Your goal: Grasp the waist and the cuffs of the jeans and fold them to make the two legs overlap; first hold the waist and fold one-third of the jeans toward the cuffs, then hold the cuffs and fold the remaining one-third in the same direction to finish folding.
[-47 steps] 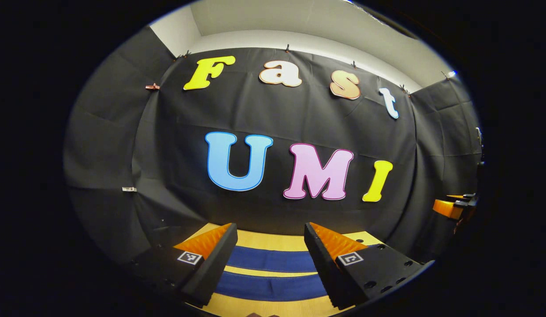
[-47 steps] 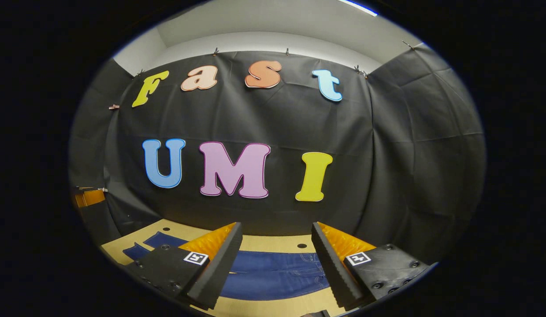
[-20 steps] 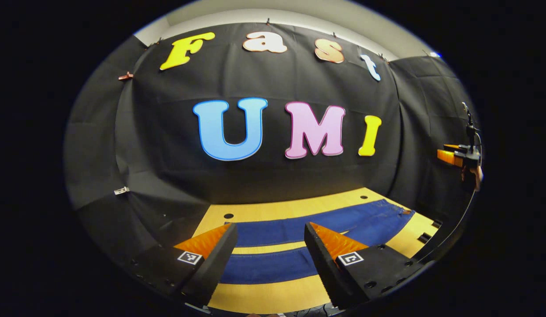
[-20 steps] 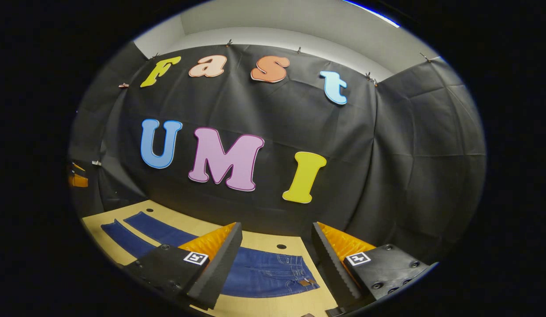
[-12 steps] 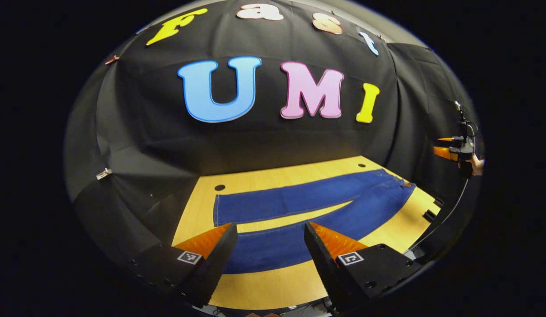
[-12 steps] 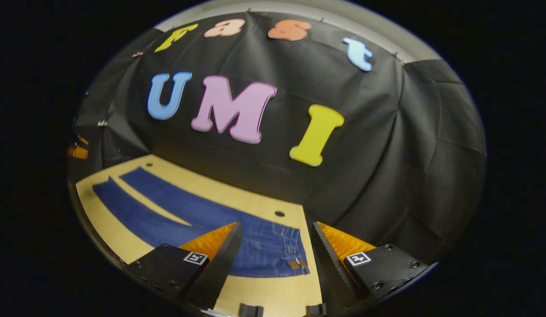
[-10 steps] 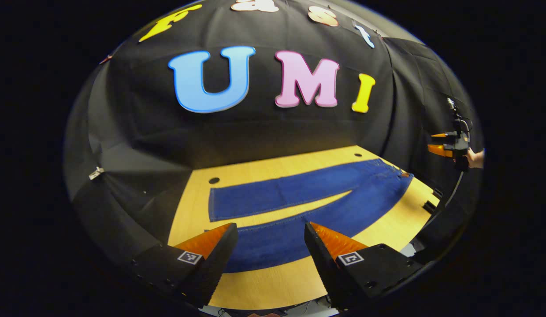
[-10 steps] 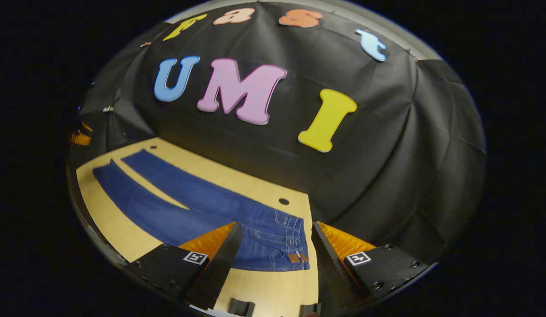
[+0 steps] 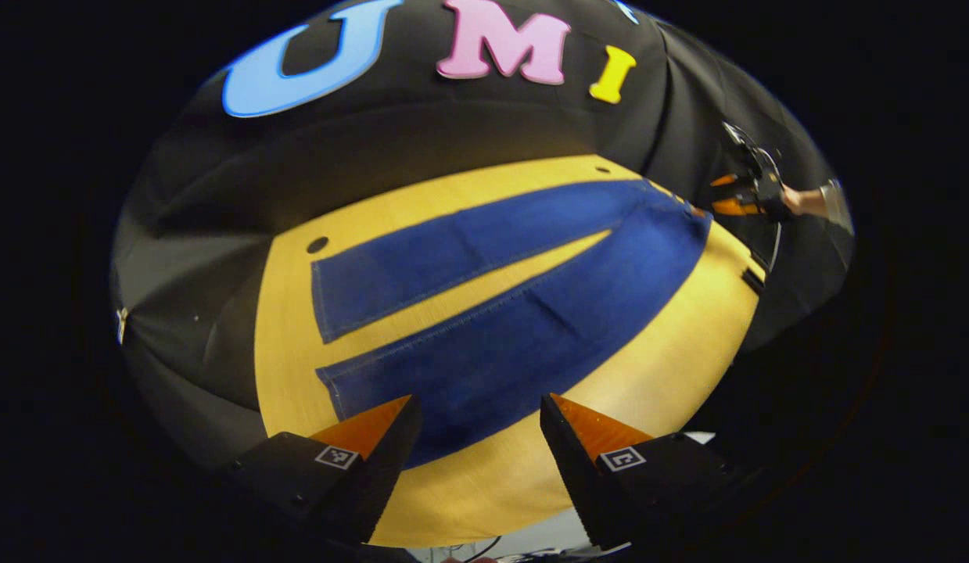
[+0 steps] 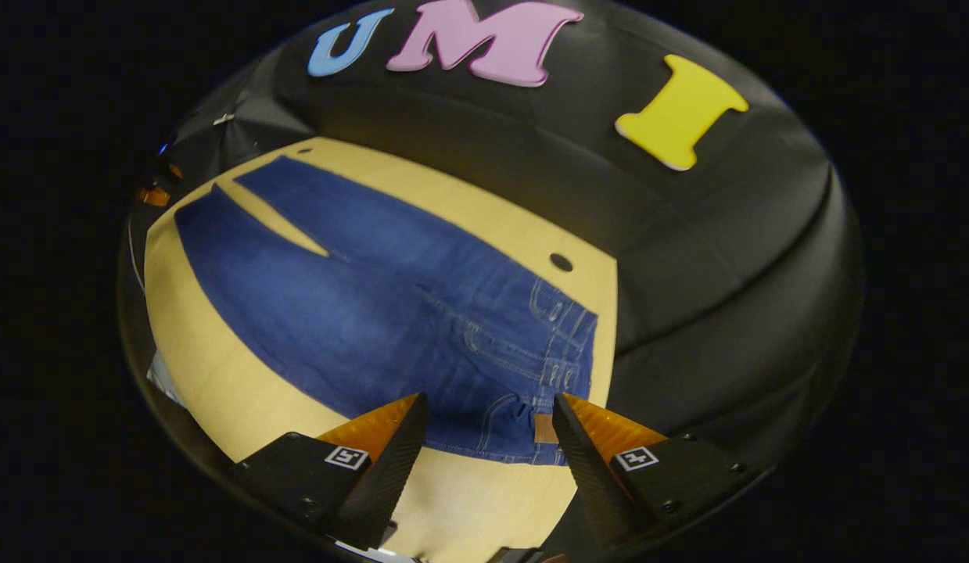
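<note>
- Left tool (image 9: 476, 410), fingers spread wide and holding nothing, hangs above the near leg's cuff (image 9: 335, 387) of the jeans (image 9: 531, 313), which lie flat on the worktop (image 9: 672, 352).
- Right tool (image 10: 490, 410), equally wide and unladen, hangs above the waist (image 10: 558, 375).
- Best practice: pinch cuff and waist edges together, lifting evenly so the near leg lands square on the far one.

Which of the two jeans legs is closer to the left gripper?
The near leg, whose cuff lies just ahead of the open left gripper. The far leg lies beyond it, across a wedge of bare table.
</note>
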{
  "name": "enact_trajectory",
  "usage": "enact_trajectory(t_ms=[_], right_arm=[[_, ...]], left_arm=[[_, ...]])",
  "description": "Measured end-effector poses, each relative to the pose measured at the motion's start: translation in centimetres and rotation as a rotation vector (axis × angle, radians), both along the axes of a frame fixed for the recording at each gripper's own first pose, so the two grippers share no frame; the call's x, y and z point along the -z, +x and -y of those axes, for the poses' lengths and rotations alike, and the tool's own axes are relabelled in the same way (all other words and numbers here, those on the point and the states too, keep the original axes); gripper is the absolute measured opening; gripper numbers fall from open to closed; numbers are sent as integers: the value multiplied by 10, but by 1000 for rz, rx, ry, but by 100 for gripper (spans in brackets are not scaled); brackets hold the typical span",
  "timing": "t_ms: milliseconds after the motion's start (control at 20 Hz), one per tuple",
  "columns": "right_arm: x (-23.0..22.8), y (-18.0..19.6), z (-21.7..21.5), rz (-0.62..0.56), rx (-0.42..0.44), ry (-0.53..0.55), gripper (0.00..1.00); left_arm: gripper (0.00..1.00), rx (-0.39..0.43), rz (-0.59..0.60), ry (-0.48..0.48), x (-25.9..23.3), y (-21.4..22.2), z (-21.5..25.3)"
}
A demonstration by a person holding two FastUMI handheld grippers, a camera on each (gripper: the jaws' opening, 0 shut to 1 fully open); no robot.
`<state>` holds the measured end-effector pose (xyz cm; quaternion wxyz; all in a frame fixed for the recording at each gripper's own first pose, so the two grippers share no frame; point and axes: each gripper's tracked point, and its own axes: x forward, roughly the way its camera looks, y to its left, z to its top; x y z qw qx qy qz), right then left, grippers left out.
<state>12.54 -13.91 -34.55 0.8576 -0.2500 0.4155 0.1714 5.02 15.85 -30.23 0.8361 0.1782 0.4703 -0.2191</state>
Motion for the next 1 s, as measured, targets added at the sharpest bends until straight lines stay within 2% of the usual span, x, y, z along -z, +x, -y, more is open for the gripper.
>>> enact_trajectory(t_ms=[100, 300, 500, 800, 1000], right_arm=[[33, -7, 20, -104, -33, -77, 98], [76, -20, 30, -274, -106, -133, 98], [95, -21, 24, -382, -142, -129, 97], [96, -20, 29, -461, -108, -123, 97], [97, -28, 26, -571, 24, -95, 93]], left_arm=[[96, 43, -82, 30, 19, -4, -3], [96, 93, -193, 123, 50, -4, -23], [96, 130, -298, 193, 75, -10, -45], [96, 93, -355, 222, 94, 4, -66], [98, 33, -387, 238, 102, 8, -72]])
